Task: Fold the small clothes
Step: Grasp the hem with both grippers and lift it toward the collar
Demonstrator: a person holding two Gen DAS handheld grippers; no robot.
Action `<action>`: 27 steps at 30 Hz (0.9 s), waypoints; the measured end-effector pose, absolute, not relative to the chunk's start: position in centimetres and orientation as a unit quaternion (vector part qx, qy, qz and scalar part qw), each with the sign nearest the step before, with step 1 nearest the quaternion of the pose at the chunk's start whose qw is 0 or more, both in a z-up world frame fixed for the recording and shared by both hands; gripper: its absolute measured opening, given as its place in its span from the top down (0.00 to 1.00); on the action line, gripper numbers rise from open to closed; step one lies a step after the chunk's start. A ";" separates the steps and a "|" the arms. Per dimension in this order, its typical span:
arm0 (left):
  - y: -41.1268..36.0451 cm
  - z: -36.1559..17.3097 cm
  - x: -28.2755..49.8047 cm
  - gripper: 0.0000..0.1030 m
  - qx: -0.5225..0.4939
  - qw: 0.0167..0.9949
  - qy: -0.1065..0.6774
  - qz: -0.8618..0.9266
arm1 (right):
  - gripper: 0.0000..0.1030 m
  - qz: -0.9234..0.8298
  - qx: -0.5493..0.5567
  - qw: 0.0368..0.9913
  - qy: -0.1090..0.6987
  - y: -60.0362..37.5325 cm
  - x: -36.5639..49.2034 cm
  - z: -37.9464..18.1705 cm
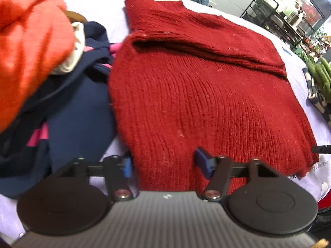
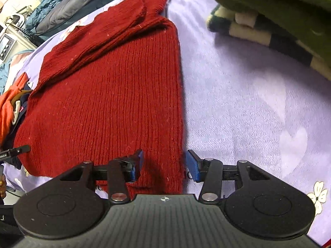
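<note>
A dark red knitted sweater (image 1: 186,95) lies flat on a lavender sheet (image 1: 93,6), with one sleeve folded across its upper part. My left gripper (image 1: 165,164) points down at the sweater's near left corner. Its left blue pad sits at the cloth's edge and its right pad rests on the knit, which lies flat and unbunched between them. In the right wrist view my right gripper (image 2: 165,165) straddles the near right edge of the sweater (image 2: 107,95). One pad is over the knit and the other over the sheet (image 2: 248,103), with the jaws wide apart.
A heap of clothes lies left of the sweater: an orange knit (image 1: 26,47) on top of navy garments (image 1: 78,111). To the right is a green fleece item (image 2: 279,6) on a dark-and-cream checked cloth (image 2: 258,33). Blue bedding (image 2: 68,2) is bunched at the far side.
</note>
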State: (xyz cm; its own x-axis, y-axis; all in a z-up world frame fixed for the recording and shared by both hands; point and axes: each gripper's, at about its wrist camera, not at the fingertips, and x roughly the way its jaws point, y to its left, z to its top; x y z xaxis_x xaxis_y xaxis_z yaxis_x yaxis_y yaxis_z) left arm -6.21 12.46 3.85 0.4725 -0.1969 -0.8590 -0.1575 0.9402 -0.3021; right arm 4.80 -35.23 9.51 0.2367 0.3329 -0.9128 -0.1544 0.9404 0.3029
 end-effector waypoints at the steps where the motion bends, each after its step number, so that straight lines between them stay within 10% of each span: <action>1: 12.2 3.7 -6.1 0.66 -0.171 0.838 0.518 -0.016 | 0.23 0.155 0.078 0.780 0.602 -35.3 4.8 9.3; 10: 11.6 3.1 -5.6 0.86 -0.184 0.821 0.539 -0.035 | 0.24 0.154 0.108 0.777 0.600 -35.6 4.8 8.3; 14: 11.6 3.4 -5.3 0.89 -0.189 0.820 0.539 -0.040 | 0.65 0.161 0.115 0.769 0.608 -35.5 5.0 8.1; 27: 12.4 6.8 -3.6 0.91 -0.244 0.824 0.510 -0.035 | 0.84 0.178 0.198 0.760 0.594 -35.5 5.9 10.5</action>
State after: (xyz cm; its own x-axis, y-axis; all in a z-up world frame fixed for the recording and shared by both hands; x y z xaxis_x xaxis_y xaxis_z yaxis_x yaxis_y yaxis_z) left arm -3.58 12.45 6.82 0.4768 -0.3066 -0.8238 -0.1918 0.8784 -0.4379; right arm 5.95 -35.52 10.45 0.2322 0.5049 -0.8313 -0.0346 0.8585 0.5117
